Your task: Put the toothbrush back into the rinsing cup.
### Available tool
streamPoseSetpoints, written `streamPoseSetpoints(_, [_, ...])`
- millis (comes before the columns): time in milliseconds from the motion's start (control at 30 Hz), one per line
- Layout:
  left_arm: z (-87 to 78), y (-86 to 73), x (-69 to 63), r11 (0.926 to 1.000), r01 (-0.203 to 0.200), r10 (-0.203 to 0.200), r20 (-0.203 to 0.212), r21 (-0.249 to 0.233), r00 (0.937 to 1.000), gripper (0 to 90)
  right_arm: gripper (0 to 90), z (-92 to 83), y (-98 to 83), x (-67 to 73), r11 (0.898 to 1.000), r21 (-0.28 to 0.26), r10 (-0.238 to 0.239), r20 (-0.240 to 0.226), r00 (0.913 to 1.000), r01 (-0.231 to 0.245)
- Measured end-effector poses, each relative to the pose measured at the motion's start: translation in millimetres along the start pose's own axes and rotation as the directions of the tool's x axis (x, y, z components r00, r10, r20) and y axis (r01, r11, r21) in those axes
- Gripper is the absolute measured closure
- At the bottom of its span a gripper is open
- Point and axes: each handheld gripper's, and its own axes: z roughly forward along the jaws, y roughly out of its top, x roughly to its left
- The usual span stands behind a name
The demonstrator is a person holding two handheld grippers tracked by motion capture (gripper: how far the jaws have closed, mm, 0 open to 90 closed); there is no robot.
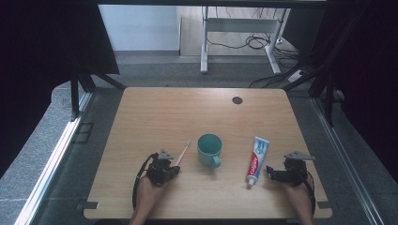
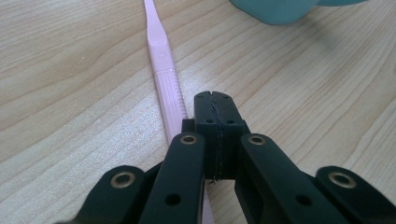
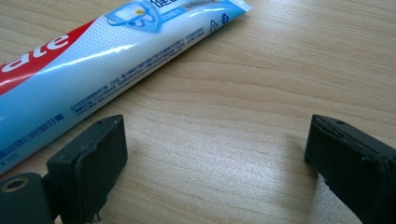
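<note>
1. The left gripper [image 2: 215, 100] is sitting low over the table [image 1: 155, 108] with its jaws clenched together, pad against pad, gripping nothing.
2. The pink toothbrush [image 2: 164, 77] is lying flat on the wood just beside those jaws, its handle running under the gripper's left side; whether they are touching I cannot tell.
3. In the high view the toothbrush [image 1: 183, 153] is lying between the left gripper [image 1: 172, 169] and the teal mug [image 1: 209, 149].
4. The right gripper [image 3: 217, 154] is standing released, its jaws spread wide with bare wood between them.
5. The toothpaste tube [image 3: 93, 60] is lying just beside its left jaw, right of the mug.
</note>
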Motion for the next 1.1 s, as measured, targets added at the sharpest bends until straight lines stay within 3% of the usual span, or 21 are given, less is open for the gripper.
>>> streamPoseSetpoints(333, [-13.3,7.5,3.4,0.9999,-0.01,0.01,-0.025,0.008,0.9996,88.8,5.6,-0.1,0.0,0.0,1.0,-0.001,-0.001,-0.001,1.0,0.001])
streamPoseSetpoints(467, [-13.1,9.7,5.8,0.9991,-0.01,0.012,-0.043,0.042,0.999,76.9,5.7,-0.1,-0.1,0.0,1.0,-0.001,-0.002,-0.001,1.0,0.002])
streamPoseSetpoints(500, [-11.7,12.3,7.3,0.9976,-0.003,0.006,-0.044,0.07,0.999,73.1,5.8,-0.1,-0.1,0.1,1.0,-0.001,-0.002,-0.001,1.0,0.002])
streamPoseSetpoints(733, [-6.9,24.7,11.0,0.9897,0.021,-0.01,-0.077,0.142,0.997,56.2,5.9,-0.1,-0.1,0.1,1.0,-0.002,-0.005,-0.003,1.0,0.005])
streamPoseSetpoints(833, [-2.1,36.2,12.8,0.9758,0.036,-0.019,-0.084,0.215,0.9963,50.7,5.9,-0.1,-0.1,0.1,1.0,-0.002,-0.005,-0.003,1.0,0.005])
streamPoseSetpoints(867, [-2.1,36.2,12.8,0.9758,0.036,-0.019,-0.084,0.215,0.9963,49.5,5.9,-0.1,-0.1,0.1,1.0,-0.002,-0.005,-0.003,1.0,0.005])
streamPoseSetpoints(900, [-0.7,39.4,13.1,0.9713,0.04,-0.021,-0.085,0.234,0.9961,49.5,5.9,-0.1,-0.1,0.0,1.0,-0.002,-0.005,-0.004,1.0,0.005])
streamPoseSetpoints(933, [2.2,45.5,13.0,0.9608,0.047,-0.022,-0.091,0.273,0.9956,47.8,5.9,-0.1,-0.2,0.0,1.0,-0.001,-0.006,-0.003,1.0,0.006])
streamPoseSetpoints(967, [2.2,45.5,13.0,0.9608,0.047,-0.022,-0.091,0.273,0.9956,46.9,5.9,-0.1,-0.2,0.0,1.0,-0.001,-0.006,-0.003,1.0,0.006])
streamPoseSetpoints(1000, [4.2,48.6,12.7,0.9538,0.045,-0.018,-0.095,0.297,0.9954,46.9,5.9,-0.1,-0.2,-0.1,1.0,-0.001,-0.007,-0.003,1.0,0.007])
streamPoseSetpoints(1033, [8.1,54.3,11.9,0.9388,0.037,-0.001,-0.104,0.342,0.9946,45.7,5.9,-0.1,-0.2,-0.2,1.0,-0.001,-0.008,-0.004,1.0,0.008])
streamPoseSetpoints(1067, [8.1,54.3,11.9,0.9388,0.037,-0.001,-0.104,0.342,0.9946,45.1,5.9,-0.1,-0.2,-0.2,1.0,-0.001,-0.008,-0.004,1.0,0.008])
streamPoseSetpoints(1100, [12.0,59.4,11.5,0.9234,0.038,0.006,-0.114,0.382,0.9935,45.1,5.8,-0.1,-0.2,-0.2,1.0,-0.001,-0.009,-0.004,1.0,0.009])
